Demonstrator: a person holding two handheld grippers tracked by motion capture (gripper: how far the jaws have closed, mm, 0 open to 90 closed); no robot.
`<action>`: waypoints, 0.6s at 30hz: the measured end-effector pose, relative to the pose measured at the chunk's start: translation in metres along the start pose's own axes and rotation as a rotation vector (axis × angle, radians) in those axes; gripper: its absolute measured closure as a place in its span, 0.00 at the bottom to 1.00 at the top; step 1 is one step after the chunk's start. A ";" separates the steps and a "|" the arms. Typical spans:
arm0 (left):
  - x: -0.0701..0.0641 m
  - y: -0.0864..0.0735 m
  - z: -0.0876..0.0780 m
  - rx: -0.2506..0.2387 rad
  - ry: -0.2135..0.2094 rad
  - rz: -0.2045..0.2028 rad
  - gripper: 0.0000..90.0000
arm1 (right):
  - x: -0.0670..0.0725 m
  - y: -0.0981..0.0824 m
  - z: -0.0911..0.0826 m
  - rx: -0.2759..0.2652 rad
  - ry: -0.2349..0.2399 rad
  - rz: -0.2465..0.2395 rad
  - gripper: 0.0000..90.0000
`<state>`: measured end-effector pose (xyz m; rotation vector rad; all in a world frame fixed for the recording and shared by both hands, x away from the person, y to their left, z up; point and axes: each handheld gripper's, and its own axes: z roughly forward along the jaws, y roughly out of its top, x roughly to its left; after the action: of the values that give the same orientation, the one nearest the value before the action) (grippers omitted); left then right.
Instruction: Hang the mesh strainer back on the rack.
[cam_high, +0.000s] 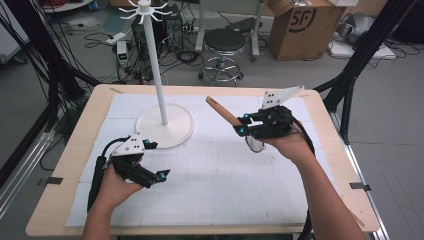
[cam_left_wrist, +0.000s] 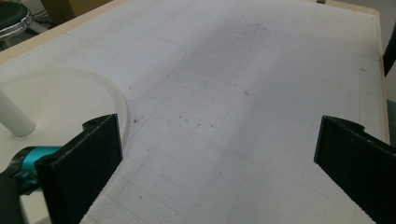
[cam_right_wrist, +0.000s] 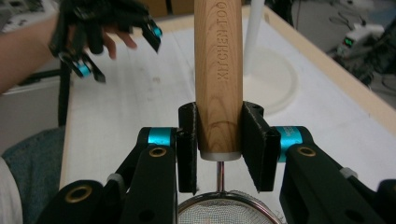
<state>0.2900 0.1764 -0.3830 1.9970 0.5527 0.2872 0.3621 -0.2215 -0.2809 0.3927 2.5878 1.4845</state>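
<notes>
right gripper (cam_right_wrist: 218, 140) clamping strainer's wooden handle (cam_right_wrist: 218, 74), left gripper (cam_left_wrist: 219, 158) agape

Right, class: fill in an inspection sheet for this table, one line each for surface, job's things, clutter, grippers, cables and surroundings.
Surface: white gridded mat on a pale wooden table; faint dark specks on the mat.
Job's things: white pole stand with round base and hooked top, upright at the mat's far left; wooden-handled wire mesh strainer, handle stamped KITCHEN TOO.
Clutter: nothing seen on the mat.
Grippers: left gripper open, holding nothing, above the mat; right gripper shut on the strainer's handle, lifted off the mat.
Cables: black cable trails from the left gripper.
Surroundings: black round stool, brown cardboard box, loose floor wiring.
</notes>
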 end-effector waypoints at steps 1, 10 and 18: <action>0.000 0.000 0.000 0.002 0.000 0.001 0.02 | -0.002 0.005 -0.002 -0.006 0.015 0.012 0.76; 0.000 -0.001 0.004 0.013 -0.006 0.001 0.02 | -0.005 0.043 0.001 -0.062 0.005 -0.042 0.76; 0.001 -0.001 0.004 0.008 -0.013 0.003 0.02 | -0.008 0.074 0.007 -0.083 -0.007 -0.046 0.76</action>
<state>0.2921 0.1736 -0.3858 2.0059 0.5430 0.2737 0.3830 -0.1820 -0.2211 0.3260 2.5015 1.5660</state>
